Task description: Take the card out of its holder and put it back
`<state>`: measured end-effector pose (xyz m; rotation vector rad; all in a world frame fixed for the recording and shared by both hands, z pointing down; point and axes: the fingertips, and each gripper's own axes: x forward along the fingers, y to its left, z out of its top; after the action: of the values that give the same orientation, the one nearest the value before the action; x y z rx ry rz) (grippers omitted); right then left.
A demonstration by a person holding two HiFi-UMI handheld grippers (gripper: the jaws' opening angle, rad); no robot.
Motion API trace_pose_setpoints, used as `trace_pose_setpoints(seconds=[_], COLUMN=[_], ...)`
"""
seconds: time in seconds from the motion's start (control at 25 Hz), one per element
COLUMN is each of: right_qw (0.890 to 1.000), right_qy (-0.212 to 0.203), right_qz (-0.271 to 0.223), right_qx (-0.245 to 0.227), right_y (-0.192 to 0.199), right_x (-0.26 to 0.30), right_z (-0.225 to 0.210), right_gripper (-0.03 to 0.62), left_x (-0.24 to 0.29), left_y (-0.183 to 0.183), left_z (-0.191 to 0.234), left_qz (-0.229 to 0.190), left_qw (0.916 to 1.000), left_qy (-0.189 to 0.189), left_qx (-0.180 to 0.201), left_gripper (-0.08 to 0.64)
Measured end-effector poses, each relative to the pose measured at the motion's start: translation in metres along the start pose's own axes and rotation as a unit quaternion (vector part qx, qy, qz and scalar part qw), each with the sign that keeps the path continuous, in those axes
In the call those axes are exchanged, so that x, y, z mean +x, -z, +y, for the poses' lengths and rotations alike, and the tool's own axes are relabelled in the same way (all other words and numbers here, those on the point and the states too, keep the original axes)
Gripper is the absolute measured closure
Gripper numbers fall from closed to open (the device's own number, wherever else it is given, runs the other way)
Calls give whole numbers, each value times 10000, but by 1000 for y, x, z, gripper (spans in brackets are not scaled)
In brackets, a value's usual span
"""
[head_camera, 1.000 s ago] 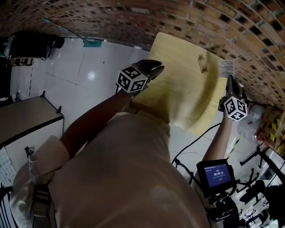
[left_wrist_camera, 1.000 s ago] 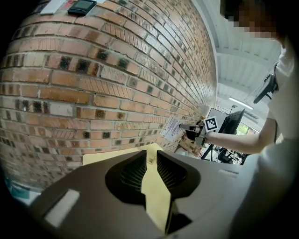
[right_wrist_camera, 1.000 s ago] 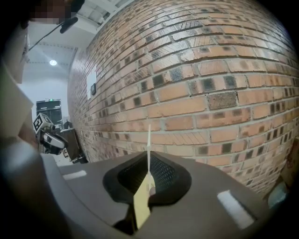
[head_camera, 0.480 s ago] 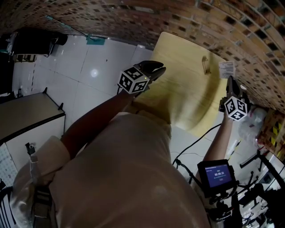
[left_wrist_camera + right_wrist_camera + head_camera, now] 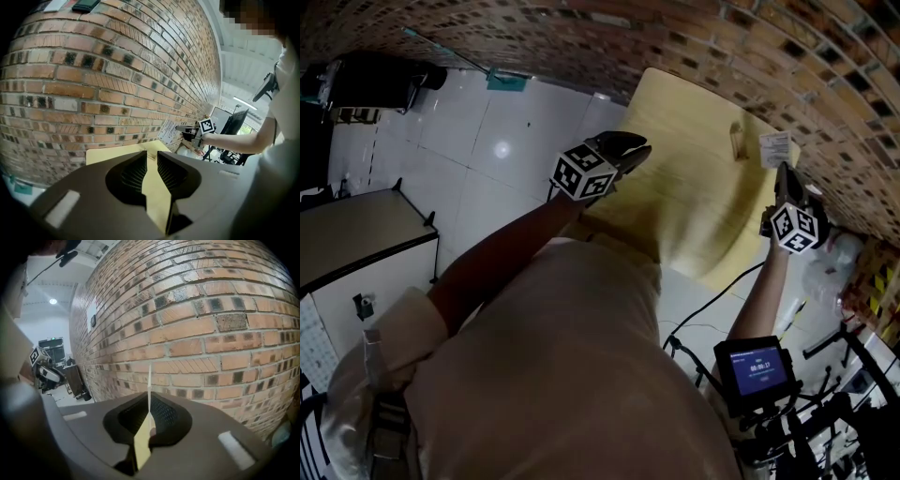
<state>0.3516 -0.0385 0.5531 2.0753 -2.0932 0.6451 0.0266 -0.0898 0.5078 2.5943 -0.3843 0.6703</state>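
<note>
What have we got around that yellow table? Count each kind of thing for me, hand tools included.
Tables: 1, the yellow table
Card holders: 1, the card holder standing on the table
Cards: 1, the card
Grippers: 2, the left gripper open and empty, the right gripper shut on the card
Total: 5

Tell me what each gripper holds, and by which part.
Right gripper pinches the thin white printed card by its near edge; left gripper holds nothing.

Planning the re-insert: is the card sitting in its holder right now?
No, the card is clamped between the shut jaws of the right gripper, held apart from the holder.
</note>
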Motion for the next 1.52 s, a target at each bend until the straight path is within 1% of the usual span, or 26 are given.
trace_pose_setpoints(seconds=[0.8,1.04,1.4,1.52], right_qw=[9991,9982,9969,9967], right_qy=[-186,-268,-345,-371], right_qz=[316,359,436,467], right_qx=[-218,-406,-562,-549], right_y=[27,33,43,48], right_x=[32,40,53,57], right_z=[-1,1,3,2], right_gripper=[578,580,580,580], left_x=[15,15,16,19], left_y=[14,17,19,20], left_z=[-1,0,1,2], left_qz=[219,240,261,275], left_qw=[9997,9997,9996,9995], left_qy=[37,19,37,46], left_qx=[-68,-79,-140,-151], left_gripper=[472,474,476,476])
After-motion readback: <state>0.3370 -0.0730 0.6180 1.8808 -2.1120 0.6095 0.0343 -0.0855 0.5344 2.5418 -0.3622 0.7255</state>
